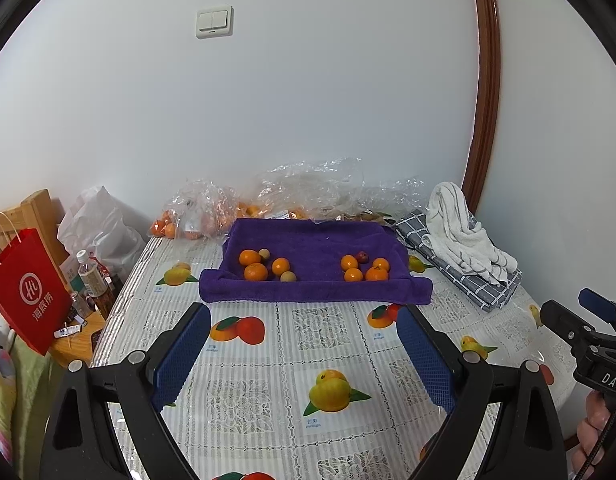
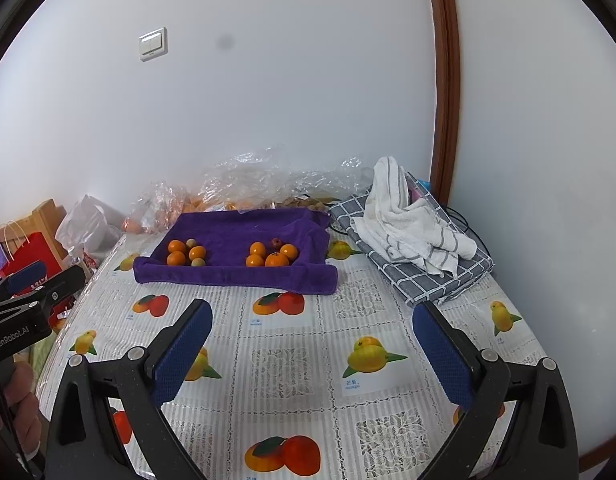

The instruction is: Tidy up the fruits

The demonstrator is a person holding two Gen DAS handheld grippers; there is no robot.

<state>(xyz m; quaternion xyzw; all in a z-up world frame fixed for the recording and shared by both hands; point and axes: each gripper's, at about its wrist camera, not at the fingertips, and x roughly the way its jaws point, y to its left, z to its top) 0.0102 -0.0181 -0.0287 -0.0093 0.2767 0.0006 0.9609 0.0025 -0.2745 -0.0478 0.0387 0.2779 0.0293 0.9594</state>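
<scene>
A purple towel [image 1: 316, 240] [image 2: 235, 232] lies on the table's far half with two clusters of fruit on it. The left cluster [image 1: 263, 266] [image 2: 185, 254] holds three oranges and two small tan fruits. In the right cluster [image 1: 366, 268] [image 2: 272, 255] lie several oranges and one small dark red fruit [image 1: 362, 256] [image 2: 275, 243]. My left gripper [image 1: 303, 316] hangs open over the tablecloth short of the towel, nothing between its blue pads. My right gripper [image 2: 312, 312] is open too and holds nothing, also short of the towel.
Clear plastic bags [image 1: 267, 196] with more oranges lie against the wall behind the towel. A white striped cloth [image 2: 412, 224] rests on a folded grey checked cloth [image 2: 440, 276] at the right. A red paper bag [image 1: 25, 292] and bottles [image 1: 91, 276] stand left of the table.
</scene>
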